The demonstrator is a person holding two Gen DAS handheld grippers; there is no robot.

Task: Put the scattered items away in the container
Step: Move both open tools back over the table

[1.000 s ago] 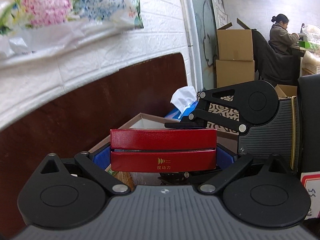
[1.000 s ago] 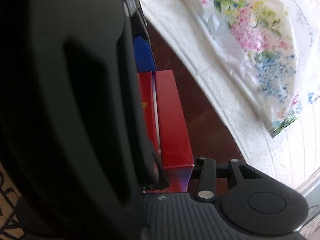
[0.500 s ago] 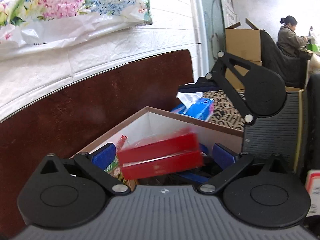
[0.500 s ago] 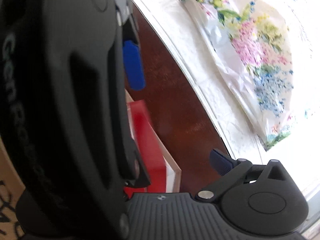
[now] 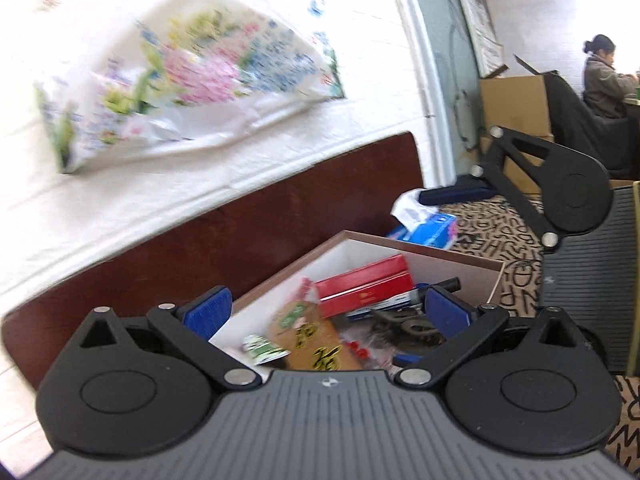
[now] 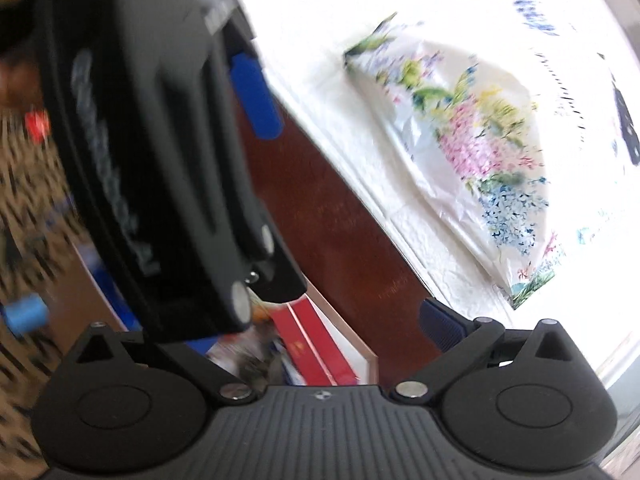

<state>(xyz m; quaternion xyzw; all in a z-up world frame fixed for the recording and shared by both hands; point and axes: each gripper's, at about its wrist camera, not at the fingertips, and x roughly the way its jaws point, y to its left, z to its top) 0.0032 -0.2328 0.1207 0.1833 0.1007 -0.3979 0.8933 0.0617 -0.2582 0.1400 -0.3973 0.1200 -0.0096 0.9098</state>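
The red box (image 5: 364, 288) lies inside the open cardboard container (image 5: 440, 254), among snack packets (image 5: 316, 340), a black pen and dark tools. My left gripper (image 5: 326, 310) is open and empty, held above the container's near side. My right gripper (image 5: 452, 194) shows at the right of the left wrist view, above the container's far rim. In the right wrist view the right gripper (image 6: 320, 320) is open and empty, with the left gripper's black body (image 6: 152, 152) close in front and the red box (image 6: 316, 344) below.
A blue tissue box (image 5: 424, 230) sits beyond the container on a patterned cloth (image 5: 500, 236). A dark wooden panel (image 5: 240, 236) and white wall with a floral plastic bag (image 5: 192, 80) stand at the left. Cardboard boxes and a seated person (image 5: 604, 80) are far right.
My left gripper opened and dropped the red box into the container, then rose and pulled back. My right gripper opened too and moved away.
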